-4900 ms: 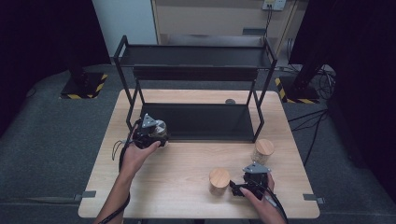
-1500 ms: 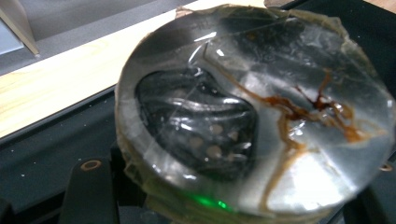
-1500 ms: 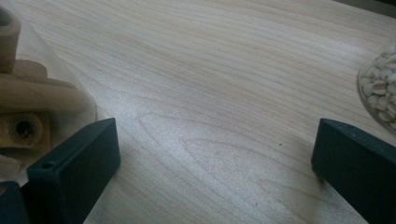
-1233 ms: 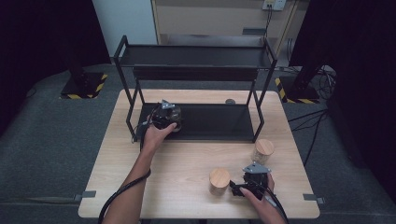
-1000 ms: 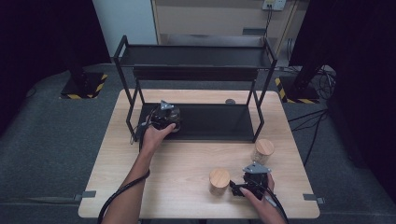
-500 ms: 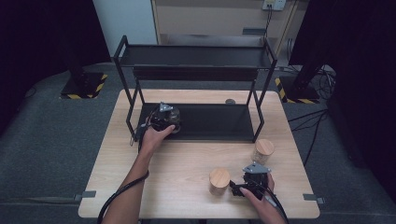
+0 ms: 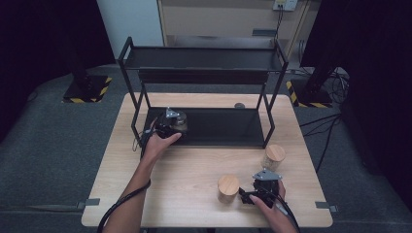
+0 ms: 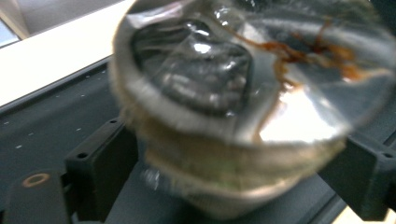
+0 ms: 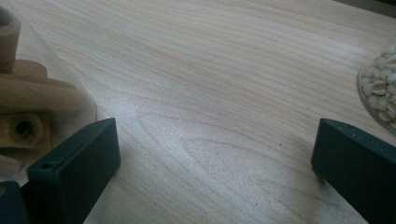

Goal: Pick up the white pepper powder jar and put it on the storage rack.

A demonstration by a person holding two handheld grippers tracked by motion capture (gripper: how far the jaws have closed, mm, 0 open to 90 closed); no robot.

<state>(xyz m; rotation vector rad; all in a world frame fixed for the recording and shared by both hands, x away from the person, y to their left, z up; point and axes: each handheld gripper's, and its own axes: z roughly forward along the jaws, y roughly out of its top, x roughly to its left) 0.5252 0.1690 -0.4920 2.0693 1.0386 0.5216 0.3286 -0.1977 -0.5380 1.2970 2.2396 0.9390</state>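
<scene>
A clear glass jar [image 7: 181,121] with a pale lid stands at the left end of the black rack's lower shelf [image 7: 223,127]. My left gripper [image 7: 176,124] is around it. In the left gripper view the jar [image 8: 243,93] is blurred and tilted between the two black jaws. The left gripper [image 8: 238,140] has just been opening, and its pads stand a little off the glass. My right gripper [image 7: 248,193] rests open on the table near the front right, with bare wood between the jaws of the right gripper [image 9: 215,158].
A wood-lidded jar [image 7: 228,187] stands just left of the right gripper, another [image 7: 274,155] behind it; both show at the edges as brown pieces [image 9: 23,107] and pale grains [image 9: 380,79]. The rack's top shelf [image 7: 204,58] overhangs the lower one. A small dark disc [image 7: 239,105] lies behind the rack.
Since the oldest frame the left hand has carried the jar from the table's left side onto the rack's lower shelf. Over the last second neither hand has shifted.
</scene>
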